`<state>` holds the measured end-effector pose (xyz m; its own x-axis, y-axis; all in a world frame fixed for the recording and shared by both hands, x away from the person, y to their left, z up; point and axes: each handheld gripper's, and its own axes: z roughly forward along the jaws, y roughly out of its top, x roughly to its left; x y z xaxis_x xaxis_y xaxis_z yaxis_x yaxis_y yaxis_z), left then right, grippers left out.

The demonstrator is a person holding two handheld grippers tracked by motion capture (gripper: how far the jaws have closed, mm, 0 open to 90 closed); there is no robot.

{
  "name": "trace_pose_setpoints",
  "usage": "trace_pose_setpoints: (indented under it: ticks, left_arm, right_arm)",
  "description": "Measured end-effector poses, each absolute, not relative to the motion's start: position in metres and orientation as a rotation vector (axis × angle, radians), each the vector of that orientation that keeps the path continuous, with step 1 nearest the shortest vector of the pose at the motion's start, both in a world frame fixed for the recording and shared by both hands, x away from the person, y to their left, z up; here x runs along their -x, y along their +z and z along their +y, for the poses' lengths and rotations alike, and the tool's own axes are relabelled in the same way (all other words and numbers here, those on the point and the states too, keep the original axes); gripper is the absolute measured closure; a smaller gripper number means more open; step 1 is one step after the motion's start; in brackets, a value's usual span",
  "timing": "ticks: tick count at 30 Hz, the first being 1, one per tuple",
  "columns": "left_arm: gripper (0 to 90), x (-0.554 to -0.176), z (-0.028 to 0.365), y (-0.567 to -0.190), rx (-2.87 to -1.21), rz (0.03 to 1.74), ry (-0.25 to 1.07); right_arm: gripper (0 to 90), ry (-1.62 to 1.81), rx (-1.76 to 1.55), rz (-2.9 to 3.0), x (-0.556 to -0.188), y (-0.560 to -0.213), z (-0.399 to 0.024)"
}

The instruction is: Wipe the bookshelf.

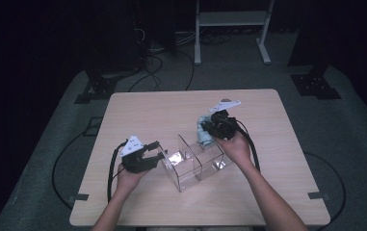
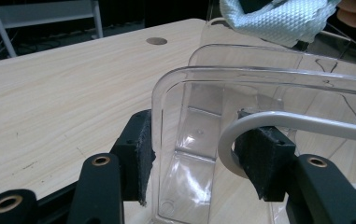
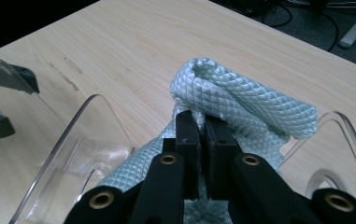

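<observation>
Left gripper [image 1: 153, 153] pinches with its jaws partly closed; right gripper [image 1: 206, 129], raised, is clamped tight.

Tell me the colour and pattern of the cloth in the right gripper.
The cloth is pale mint-white with a diamond waffle weave, clearest in the right gripper view.

Surface [image 1: 171, 110]: pale wood grain with fine lengthwise streaks, a few darker scuffs.
Cloth [image 3: 241, 100]: pale blue-white, woven in a small diamond pattern.
Container [image 1: 198, 163]: clear, colourless plastic with bright glints on its walls.
Handle [image 2: 306, 123]: plain off-white.
Left hand-held gripper [image 1: 159, 153]: black, with brass-coloured rivets and a light grey top plate.
Right hand-held gripper [image 3: 202, 142]: black, same brass-coloured rivets, dark pads.
Floor [image 1: 51, 144]: grey, crossed by black cables.
</observation>
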<state>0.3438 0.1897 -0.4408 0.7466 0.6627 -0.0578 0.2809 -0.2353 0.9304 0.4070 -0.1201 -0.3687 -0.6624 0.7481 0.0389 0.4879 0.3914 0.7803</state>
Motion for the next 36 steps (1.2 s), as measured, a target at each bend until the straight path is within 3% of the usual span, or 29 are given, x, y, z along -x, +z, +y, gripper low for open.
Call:
trace_pose_setpoints:
  ticks: [11,21,29,36]
  left_arm:
    - [46.9,-0.344,0.189,-0.441,-1.817,0.753,0.417]
    - [46.9,-0.344,0.187,-0.441,-1.807,0.772,0.423]
    - [47.0,-0.344,0.187,-0.441,-1.81,0.774,0.428]
    - [47.0,-0.342,0.185,-0.441,-1.821,0.769,0.441]
  right_arm:
    - [85.4,1.165,-1.13,2.334,-0.421,-0.37,-0.115]
    - [85.5,1.373,-1.06,2.277,-0.369,-0.366,-0.146]
    - [85.5,1.529,-0.93,2.35,-0.315,-0.365,-0.143]
    - [85.5,1.453,-0.908,2.395,-0.313,-0.385,-0.124]
